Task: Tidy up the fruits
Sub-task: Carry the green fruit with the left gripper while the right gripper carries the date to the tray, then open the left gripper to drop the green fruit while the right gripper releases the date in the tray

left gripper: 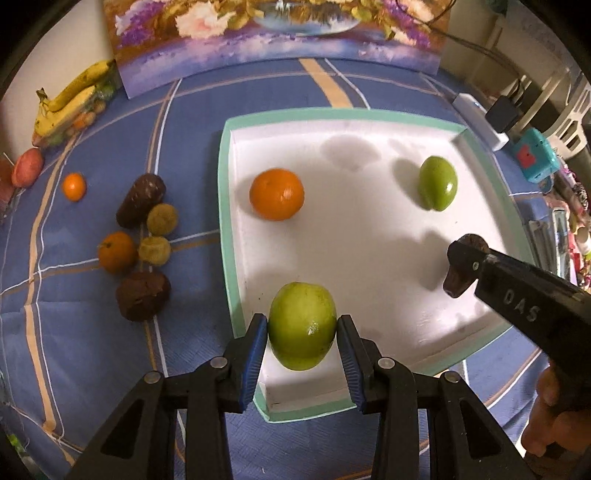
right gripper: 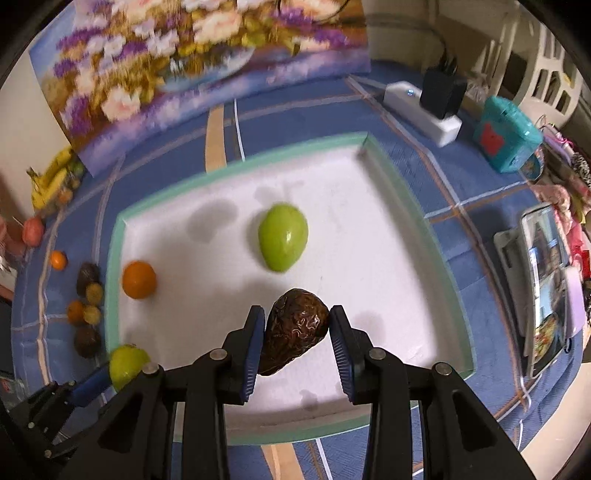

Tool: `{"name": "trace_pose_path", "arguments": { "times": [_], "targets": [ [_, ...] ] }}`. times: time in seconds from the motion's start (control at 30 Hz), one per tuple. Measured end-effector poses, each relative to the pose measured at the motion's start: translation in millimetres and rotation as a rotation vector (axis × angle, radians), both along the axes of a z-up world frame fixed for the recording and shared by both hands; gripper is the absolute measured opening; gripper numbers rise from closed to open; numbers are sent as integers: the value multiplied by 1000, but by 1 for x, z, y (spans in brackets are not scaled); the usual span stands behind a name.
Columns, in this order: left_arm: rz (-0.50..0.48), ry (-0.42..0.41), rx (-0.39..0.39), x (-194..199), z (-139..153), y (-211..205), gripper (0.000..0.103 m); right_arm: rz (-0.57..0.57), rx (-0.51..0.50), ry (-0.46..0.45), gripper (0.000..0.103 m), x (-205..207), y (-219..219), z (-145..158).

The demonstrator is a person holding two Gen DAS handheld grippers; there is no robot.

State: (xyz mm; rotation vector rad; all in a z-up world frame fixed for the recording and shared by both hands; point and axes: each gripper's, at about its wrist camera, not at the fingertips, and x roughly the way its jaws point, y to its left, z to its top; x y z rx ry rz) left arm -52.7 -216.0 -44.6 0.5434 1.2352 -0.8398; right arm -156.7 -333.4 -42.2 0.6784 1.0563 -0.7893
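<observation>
My left gripper [left gripper: 301, 328] is shut on a green fruit [left gripper: 302, 325] above the near left corner of the white tray [left gripper: 225, 177]. My right gripper [right gripper: 297, 332] is shut on a dark brown wrinkled fruit [right gripper: 293, 330] above the tray's near part [right gripper: 436, 236]. It also shows in the left wrist view [left gripper: 458, 273]. An orange [left gripper: 277, 194] and a second green fruit [left gripper: 437, 188] lie in the tray. They also show in the right wrist view as the orange [right gripper: 139, 279] and the green fruit [right gripper: 283, 242].
Left of the tray on the blue cloth lie brown fruits [left gripper: 142, 295], small oranges [left gripper: 116, 252], yellow-green fruits [left gripper: 161, 219], bananas [left gripper: 70, 99] and a red fruit [left gripper: 26, 167]. A flower painting [left gripper: 280, 33] stands behind. A power strip [right gripper: 424, 110], teal box [right gripper: 508, 136] and phone [right gripper: 546, 288] are at the right.
</observation>
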Motion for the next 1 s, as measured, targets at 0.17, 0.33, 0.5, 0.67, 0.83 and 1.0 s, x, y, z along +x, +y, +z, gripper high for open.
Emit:
{"name": "trace_pose_path", "arguments": {
  "times": [0.17,0.33,0.5,0.67,0.83,1.0],
  "targets": [
    [-6,-13,-3,-1,-1,0,42,11,21,47,38,4,2,-17],
    [-8,-14,1,-1,-1,-1,41,11,30,55,38,4,2,-20],
    [-15,-7,-14,-1,4,-2,43,-2,23,49,38,1,0,-15],
    [-29,-19,-59,-3,20,-1,46,-9,-7,18,44,-1,0,-1],
    [-2,-30,-121,2,41,6,46,-12,-52,-21,44,-4,4,19],
    [55,-25,-160,20,54,18,46,1,-86,-37,44,-4,5,36]
  ]
}}
